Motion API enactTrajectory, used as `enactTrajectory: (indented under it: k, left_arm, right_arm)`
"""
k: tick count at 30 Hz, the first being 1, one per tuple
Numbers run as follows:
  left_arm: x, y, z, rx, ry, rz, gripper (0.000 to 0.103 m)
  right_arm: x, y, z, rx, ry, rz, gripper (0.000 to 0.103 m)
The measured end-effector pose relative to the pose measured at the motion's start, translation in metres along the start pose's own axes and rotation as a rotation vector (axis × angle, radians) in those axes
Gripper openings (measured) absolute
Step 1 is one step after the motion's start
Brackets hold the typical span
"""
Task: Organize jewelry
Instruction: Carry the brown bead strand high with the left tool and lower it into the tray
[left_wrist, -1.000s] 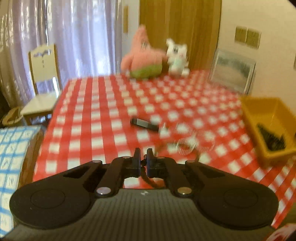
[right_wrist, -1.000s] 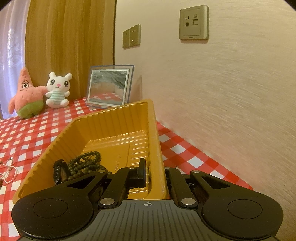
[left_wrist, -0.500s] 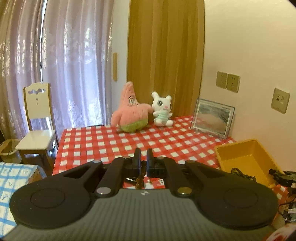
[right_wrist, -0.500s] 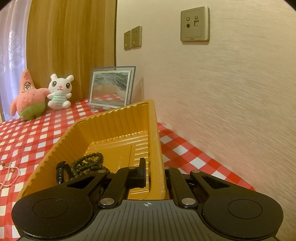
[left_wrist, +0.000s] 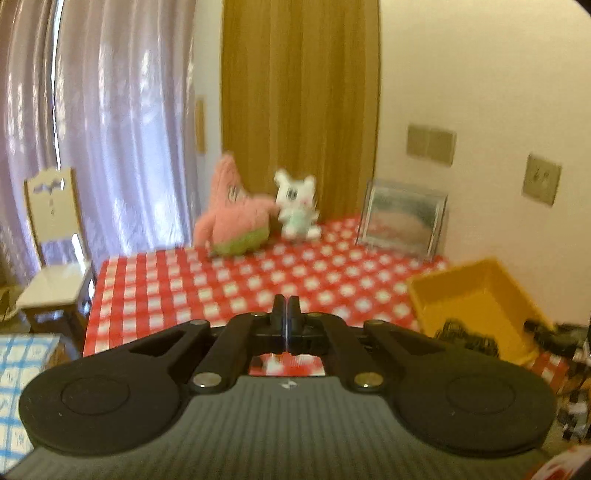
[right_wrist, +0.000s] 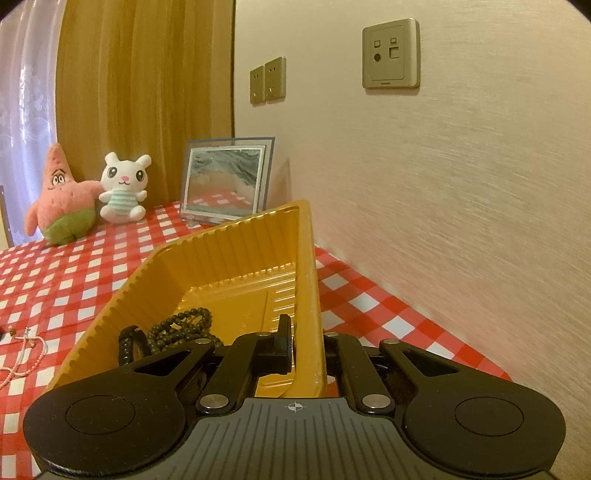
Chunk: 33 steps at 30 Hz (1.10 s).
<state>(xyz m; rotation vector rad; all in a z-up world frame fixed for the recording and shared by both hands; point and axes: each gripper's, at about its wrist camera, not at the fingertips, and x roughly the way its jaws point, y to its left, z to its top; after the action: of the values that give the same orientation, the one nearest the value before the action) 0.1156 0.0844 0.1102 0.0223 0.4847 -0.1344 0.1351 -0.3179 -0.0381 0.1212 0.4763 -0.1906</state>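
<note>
My right gripper (right_wrist: 304, 341) is shut on the right wall of a yellow plastic tray (right_wrist: 236, 254), one finger inside and one outside. In the tray lie a dark bead necklace (right_wrist: 184, 326) and a black bracelet (right_wrist: 127, 343). A pink bead necklace (right_wrist: 22, 354) lies on the red checked tablecloth left of the tray. My left gripper (left_wrist: 286, 317) is shut, raised above the table; nothing shows between its fingertips. The tray (left_wrist: 476, 295) with the dark beads (left_wrist: 461, 334) shows at the right of the left wrist view, my right gripper (left_wrist: 550, 334) at its near corner.
A pink star plush (right_wrist: 59, 199), a white bunny plush (right_wrist: 123, 192) and a framed picture (right_wrist: 227, 181) stand at the table's back by the wall. A white chair (left_wrist: 51, 254) stands left of the table. A blue checked surface (left_wrist: 18, 369) lies at lower left.
My left gripper rose from low over the table and swung, its view now blurred. A strand hung from it earlier and no longer shows. My right gripper tilted the tray slightly.
</note>
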Motion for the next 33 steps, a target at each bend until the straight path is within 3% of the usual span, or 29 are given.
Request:
enactTrajectory:
  k: [3,5,8,13,18,22,23,26,33]
  left_arm:
    - [0.014,0.006,-0.028,-0.036,0.093,0.031,0.011]
    - [0.026,0.01,-0.051,-0.057,0.156,0.048,0.023]
    - [0.056,0.016,-0.085,-0.091,0.285,0.048,0.023]
    - [0.1,0.022,-0.118,-0.061,0.399,0.082,0.023]
    - [0.119,0.027,-0.127,-0.035,0.424,0.069,0.022]
    - [0.123,0.026,-0.132,-0.018,0.433,0.068,0.014]
    - [0.123,0.026,-0.131,-0.019,0.437,0.068,0.006]
    - [0.12,0.024,-0.127,-0.02,0.451,0.062,0.006]
    - [0.075,0.012,-0.084,-0.017,0.289,-0.003,0.006]
  right_arm:
    - [0.0,0.0,0.001,0.003,0.0,0.002,0.005]
    - [-0.001,0.0,0.001,0.005,0.0,0.004,0.005]
    - [0.0,0.0,0.002,0.002,-0.001,0.007,0.005]
    - [-0.001,0.0,0.002,0.001,0.001,0.007,0.005]
    - [0.001,0.0,0.001,-0.004,0.003,0.005,0.005]
    - [0.002,0.001,0.001,-0.005,0.005,0.005,0.005]
    - [0.002,0.0,0.001,-0.005,0.005,0.005,0.005]
    - [0.003,0.0,0.001,-0.007,0.005,0.005,0.005]
    - [0.003,-0.001,0.0,-0.008,0.005,0.007,0.005]
